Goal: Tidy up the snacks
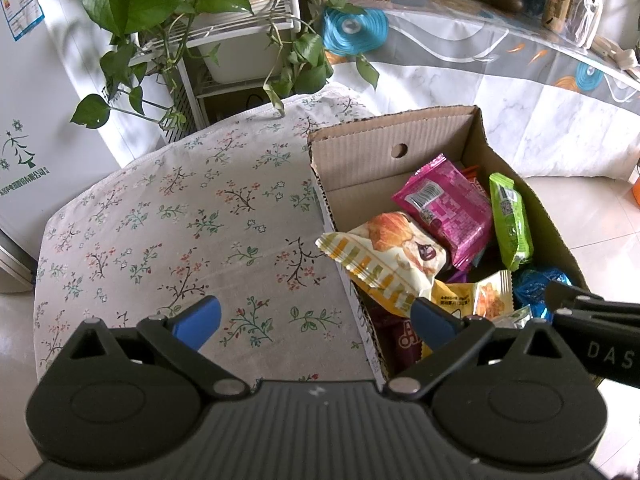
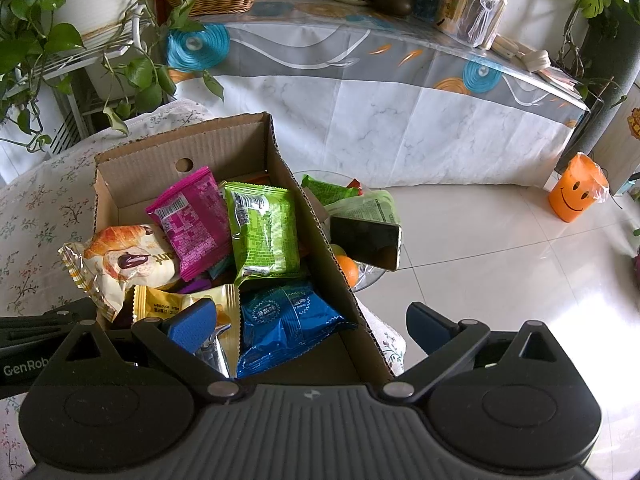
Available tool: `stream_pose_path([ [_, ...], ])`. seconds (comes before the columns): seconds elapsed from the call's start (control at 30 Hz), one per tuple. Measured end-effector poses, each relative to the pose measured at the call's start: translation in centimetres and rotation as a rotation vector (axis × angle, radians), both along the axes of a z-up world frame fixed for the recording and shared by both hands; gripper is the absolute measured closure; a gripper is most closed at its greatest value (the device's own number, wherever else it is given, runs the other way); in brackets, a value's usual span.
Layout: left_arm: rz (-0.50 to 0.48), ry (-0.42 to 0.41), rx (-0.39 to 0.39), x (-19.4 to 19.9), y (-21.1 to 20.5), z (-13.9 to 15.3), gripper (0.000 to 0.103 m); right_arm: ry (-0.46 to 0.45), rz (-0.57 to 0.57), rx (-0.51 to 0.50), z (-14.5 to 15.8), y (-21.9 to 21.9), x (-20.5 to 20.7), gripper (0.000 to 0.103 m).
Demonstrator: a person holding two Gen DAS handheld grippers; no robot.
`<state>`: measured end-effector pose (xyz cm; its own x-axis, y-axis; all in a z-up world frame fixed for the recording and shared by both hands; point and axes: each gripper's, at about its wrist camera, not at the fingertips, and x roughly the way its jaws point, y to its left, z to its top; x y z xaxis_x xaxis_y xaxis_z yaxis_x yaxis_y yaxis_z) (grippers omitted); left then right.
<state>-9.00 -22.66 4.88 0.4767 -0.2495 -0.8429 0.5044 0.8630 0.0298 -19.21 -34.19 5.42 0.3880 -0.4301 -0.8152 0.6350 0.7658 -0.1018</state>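
A cardboard box (image 1: pixel 360 152) full of snack packets stands on a floral cloth (image 1: pixel 180 220). In it lie a croissant packet (image 1: pixel 392 252) over the left rim, a pink packet (image 1: pixel 448 208), a green packet (image 1: pixel 512 220), a yellow packet (image 1: pixel 476 296) and a blue packet (image 2: pixel 288 320). My left gripper (image 1: pixel 316 316) is open, straddling the box's left wall. My right gripper (image 2: pixel 312 324) is open over the box's near right corner (image 2: pixel 372 344), empty. The box also shows in the right wrist view (image 2: pixel 296 200).
A clear bowl right of the box holds a phone (image 2: pixel 366 242), an orange (image 2: pixel 347 268) and green packets (image 2: pixel 332 190). A long clothed table (image 2: pixel 400 92) stands behind. Potted plants on a white rack (image 1: pixel 208 32) are at far left. An orange smiley cup (image 2: pixel 576 188) stands on the tiled floor.
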Motion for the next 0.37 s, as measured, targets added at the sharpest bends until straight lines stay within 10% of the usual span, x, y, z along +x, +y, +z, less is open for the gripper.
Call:
stream_pose_path([
  [0.37,0.003,-0.008,-0.001,-0.05,0.41,0.3,0.003,-0.006,0.007,0.002,0.14,0.07,0.12,0.0],
])
